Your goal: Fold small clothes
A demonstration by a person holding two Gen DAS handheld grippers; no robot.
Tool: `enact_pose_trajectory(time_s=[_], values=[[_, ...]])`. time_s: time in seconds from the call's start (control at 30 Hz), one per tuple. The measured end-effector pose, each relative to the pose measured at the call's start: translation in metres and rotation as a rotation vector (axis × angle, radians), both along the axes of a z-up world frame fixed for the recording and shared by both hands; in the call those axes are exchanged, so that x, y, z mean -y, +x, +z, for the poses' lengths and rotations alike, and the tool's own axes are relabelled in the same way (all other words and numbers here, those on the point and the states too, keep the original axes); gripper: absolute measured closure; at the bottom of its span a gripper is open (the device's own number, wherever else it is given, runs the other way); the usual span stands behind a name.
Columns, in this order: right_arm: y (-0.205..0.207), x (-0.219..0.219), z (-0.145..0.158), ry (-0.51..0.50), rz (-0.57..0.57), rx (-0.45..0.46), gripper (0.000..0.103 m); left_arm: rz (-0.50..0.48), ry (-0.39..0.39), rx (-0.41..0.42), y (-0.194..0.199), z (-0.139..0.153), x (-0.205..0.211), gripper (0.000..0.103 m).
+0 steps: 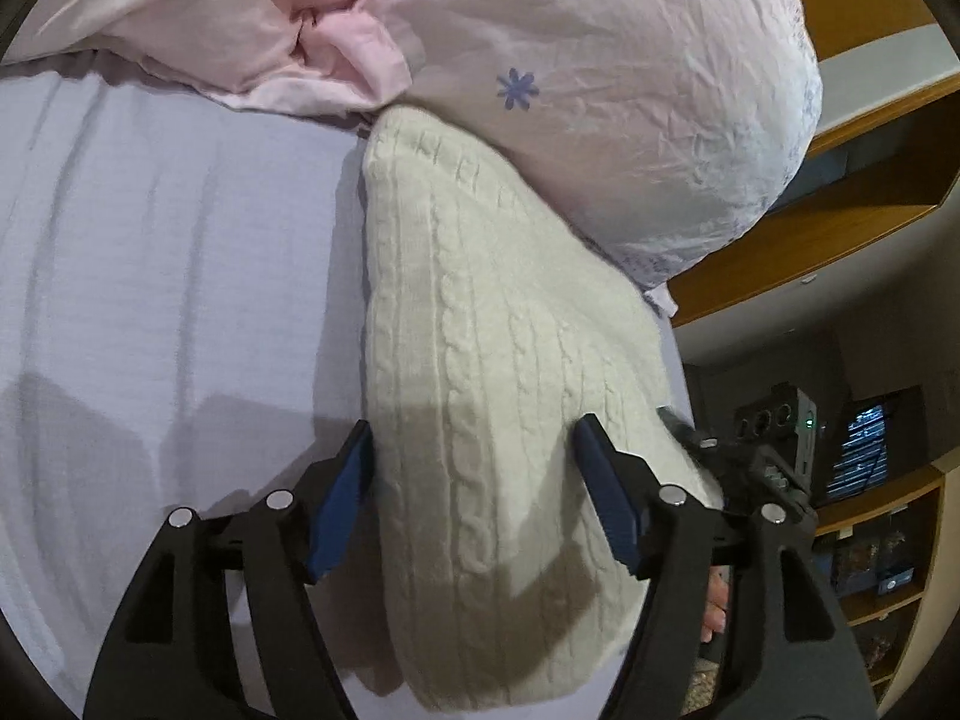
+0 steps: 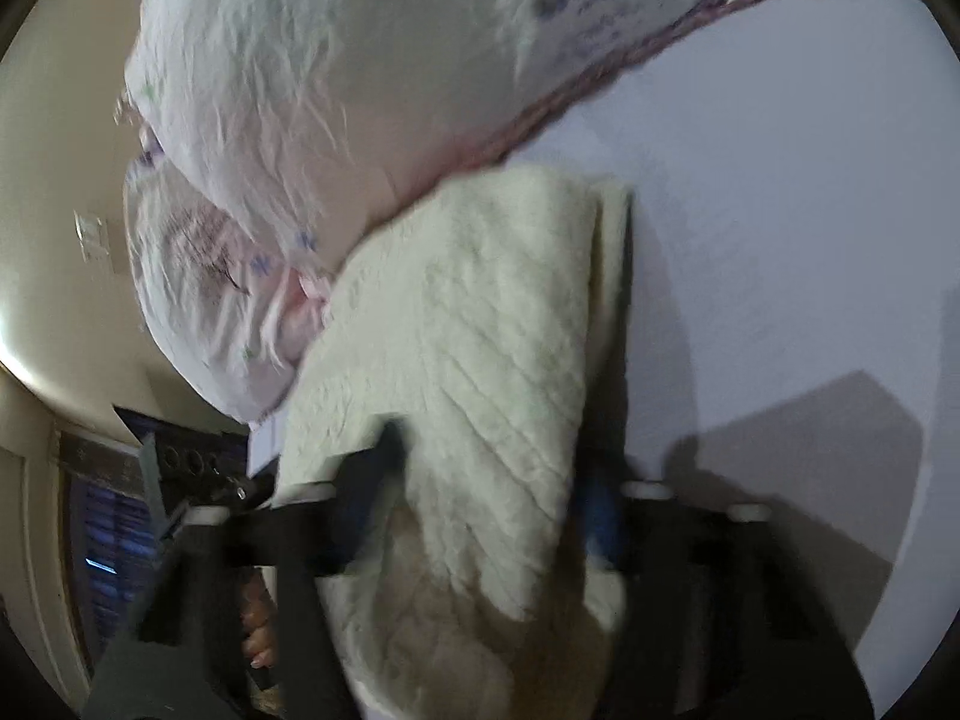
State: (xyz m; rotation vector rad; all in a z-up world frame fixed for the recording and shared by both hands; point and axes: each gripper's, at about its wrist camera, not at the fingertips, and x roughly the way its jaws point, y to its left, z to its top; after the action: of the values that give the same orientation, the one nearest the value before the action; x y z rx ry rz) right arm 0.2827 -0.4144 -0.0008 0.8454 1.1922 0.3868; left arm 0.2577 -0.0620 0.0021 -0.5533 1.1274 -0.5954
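One lavender bed (image 1: 150, 276), one cream cable-knit sweater (image 1: 480, 360) folded between wide left gripper (image 1: 474, 444), one pink floral pillow (image 1: 630, 90) ahead, blurred right gripper (image 2: 498, 462) wide around sweater.

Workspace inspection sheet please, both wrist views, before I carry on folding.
Surface: lavender bed sheet, lightly creased.
Job's things: cream cable-knit sweater, folded, lying along the bed edge.
Clutter: pink floral duvet bunched up, touching the sweater's far end.
Grippers: left gripper open, fingers astride the sweater; right gripper blurred, looks open, sweater between its fingers.
Cables: nothing seen.
Surroundings: wooden shelves and dark electronics beside the bed.
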Motion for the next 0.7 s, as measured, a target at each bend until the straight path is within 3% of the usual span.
enact_pose_trajectory(time_s=[0.03,0.1,0.17,0.3,0.43,0.5,0.57,0.63,0.67,0.7], values=[[-0.001,-0.002,0.001,-0.01,-0.005,0.014,0.067,0.004,-0.019,-0.01,0.002,-0.003,0.003,0.035],[-0.004,-0.005,0.006,-0.027,-0.013,0.038,0.072,0.007,-0.051,-0.015,0.004,-0.008,0.006,0.046],[-0.007,-0.007,0.012,-0.045,-0.025,0.055,0.074,-0.002,-0.102,-0.004,0.007,-0.008,0.002,0.065],[-0.01,-0.029,0.036,-0.021,0.004,0.117,0.076,-0.031,-0.19,0.038,-0.002,0.005,-0.025,0.069],[-0.003,-0.097,0.061,0.005,0.132,0.203,0.076,0.035,-0.223,0.105,-0.025,0.032,-0.094,0.069],[0.007,-0.131,0.064,0.021,0.186,0.221,0.072,0.084,-0.169,0.157,-0.035,0.041,-0.126,0.067],[0.023,-0.167,0.058,-0.056,0.244,0.195,0.058,0.146,-0.043,0.208,-0.04,0.048,-0.155,0.063],[0.033,-0.181,0.048,-0.137,0.241,0.152,0.054,0.217,0.068,0.218,-0.045,0.051,-0.177,0.063],[0.036,-0.181,0.044,-0.141,0.22,0.133,0.054,0.264,0.126,0.22,-0.052,0.052,-0.194,0.063],[0.038,-0.176,0.04,-0.103,0.186,0.118,0.054,0.276,0.132,0.235,-0.059,0.055,-0.204,0.063]])
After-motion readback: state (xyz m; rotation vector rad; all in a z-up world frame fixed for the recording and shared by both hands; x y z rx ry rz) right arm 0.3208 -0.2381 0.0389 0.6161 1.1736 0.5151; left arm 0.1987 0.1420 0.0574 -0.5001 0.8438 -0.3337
